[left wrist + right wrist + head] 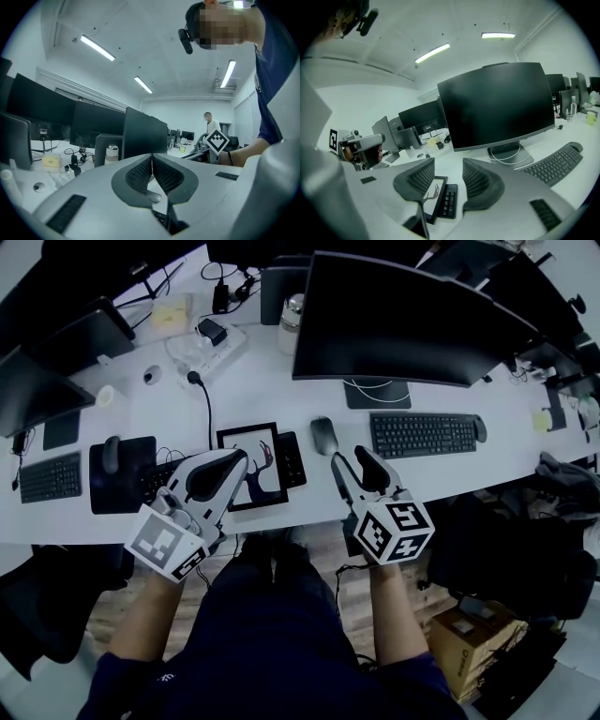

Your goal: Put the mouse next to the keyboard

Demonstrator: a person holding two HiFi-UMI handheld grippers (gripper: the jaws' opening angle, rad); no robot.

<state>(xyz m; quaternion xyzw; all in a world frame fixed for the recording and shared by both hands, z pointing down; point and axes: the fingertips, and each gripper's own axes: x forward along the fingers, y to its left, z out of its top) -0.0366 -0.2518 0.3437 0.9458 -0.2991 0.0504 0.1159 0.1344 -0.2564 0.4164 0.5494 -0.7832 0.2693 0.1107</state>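
The grey mouse [323, 435] lies on the white desk, a little left of the black keyboard [424, 434] that sits in front of the monitor stand. My right gripper [352, 457] hovers just in front of the mouse, near the desk's front edge. In the right gripper view its jaws [448, 160] stand apart with nothing between them; the keyboard [555, 164] shows at the right and the mouse is hidden. My left gripper [242, 457] hangs over the drawing tablet [251, 465], its pads [151, 157] together and empty.
A large dark monitor [412, 320] stands behind the keyboard. A small keypad [291, 457] lies beside the tablet. A second mouse [480, 427] rests at the keyboard's right end. At the left are a black mat with a mouse [111, 454] and another keyboard [52, 476]. A cable [208, 409] crosses the desk.
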